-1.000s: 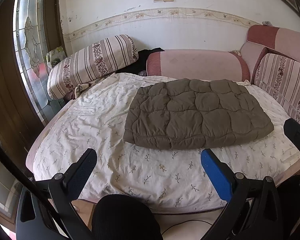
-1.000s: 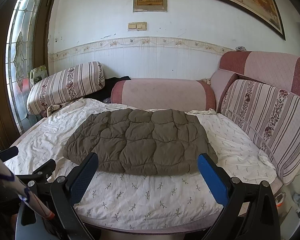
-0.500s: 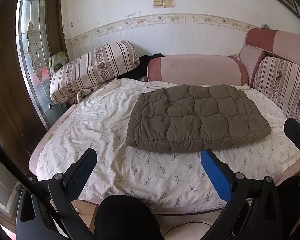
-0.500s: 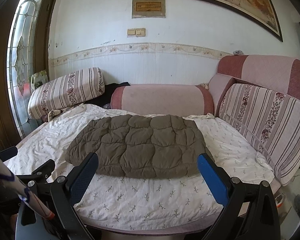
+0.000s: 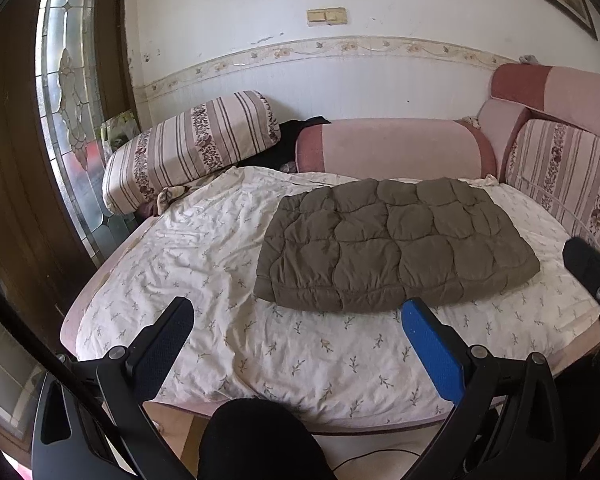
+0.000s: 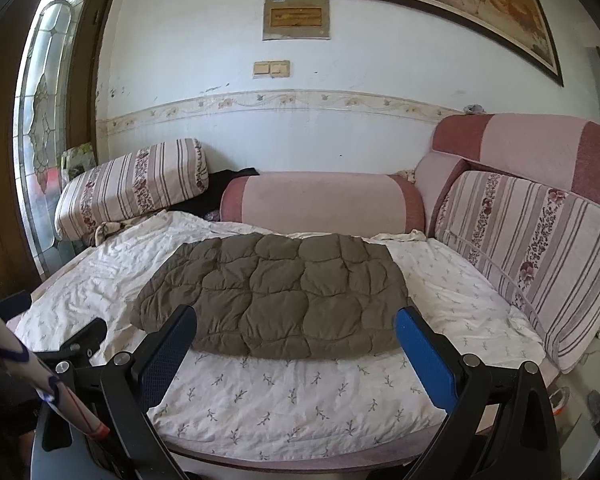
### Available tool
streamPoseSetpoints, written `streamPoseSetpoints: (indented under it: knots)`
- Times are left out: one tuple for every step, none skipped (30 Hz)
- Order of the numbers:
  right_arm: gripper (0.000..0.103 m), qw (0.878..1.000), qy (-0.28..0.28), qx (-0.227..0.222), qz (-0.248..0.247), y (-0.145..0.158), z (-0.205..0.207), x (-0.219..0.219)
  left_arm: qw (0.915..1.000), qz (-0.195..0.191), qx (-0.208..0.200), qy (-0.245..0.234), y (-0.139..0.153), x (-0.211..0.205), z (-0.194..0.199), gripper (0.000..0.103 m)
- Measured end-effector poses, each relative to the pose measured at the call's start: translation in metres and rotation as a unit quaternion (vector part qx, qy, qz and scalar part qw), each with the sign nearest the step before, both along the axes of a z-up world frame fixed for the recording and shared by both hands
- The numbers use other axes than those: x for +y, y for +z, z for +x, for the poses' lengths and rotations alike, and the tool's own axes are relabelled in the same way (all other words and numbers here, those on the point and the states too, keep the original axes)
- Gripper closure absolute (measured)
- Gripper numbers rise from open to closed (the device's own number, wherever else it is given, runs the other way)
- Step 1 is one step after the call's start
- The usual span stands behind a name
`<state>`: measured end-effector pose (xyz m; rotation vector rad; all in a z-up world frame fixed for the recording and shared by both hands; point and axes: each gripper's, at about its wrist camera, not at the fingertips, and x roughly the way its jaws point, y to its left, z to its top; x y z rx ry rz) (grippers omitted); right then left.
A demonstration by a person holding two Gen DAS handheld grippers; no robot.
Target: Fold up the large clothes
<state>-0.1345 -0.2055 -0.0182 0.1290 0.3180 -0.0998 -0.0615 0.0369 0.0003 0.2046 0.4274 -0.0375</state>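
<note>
Olive-brown and quilted, a padded garment (image 5: 396, 244) lies in a neat rectangle on the floral sheet (image 5: 204, 264) of a bed, seen from the left wrist camera. The left gripper (image 5: 296, 328) hangs off the bed's near edge, jaws wide apart and empty. The garment sits ahead of it and to the right, well apart, long axis running side to side. A tip of the other gripper shows at the right margin.

From the right wrist camera, the same padded garment (image 6: 272, 296) lies squarely ahead of the right gripper (image 6: 296, 328), whose jaws also stand spread with nothing between them. Its near hem appears between the two fingertips in the frame, though apart from them. Striped cushions (image 6: 540, 248) flank the bed. By this framing the right gripper looks the better centred on the garment, and any further fold would likely start at that near hem.
</note>
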Motion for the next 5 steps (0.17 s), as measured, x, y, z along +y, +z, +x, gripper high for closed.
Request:
streamPoseSetpoints:
  knots:
    - [0.002, 1.0, 0.001, 0.001, -0.003, 0.0, 0.002, 0.001, 1.0, -0.008, 0.002, -0.002, 0.0, 0.003, 0.001, 0.0]
    - [0.002, 1.0, 0.003, 0.002, -0.004, 0.0, 0.004, 0.001, 0.9998, -0.018, 0.002, -0.011, 0.0, 0.006, 0.002, 0.0]
    - [0.002, 1.0, 0.005, 0.004, -0.003, 0.0, 0.007, 0.001, 0.9996, -0.024, 0.002, -0.014, 0.0, 0.008, 0.003, 0.0]
    - [0.002, 1.0, 0.005, 0.006, -0.001, -0.001, 0.01, 0.001, 0.9994, -0.03, 0.003, -0.013, 0.001, 0.011, 0.005, 0.0]
    - [0.002, 1.0, 0.004, 0.009, 0.0, -0.003, 0.014, 0.0, 0.9994, -0.031, 0.005, -0.015, 0.001, 0.013, 0.009, 0.0]
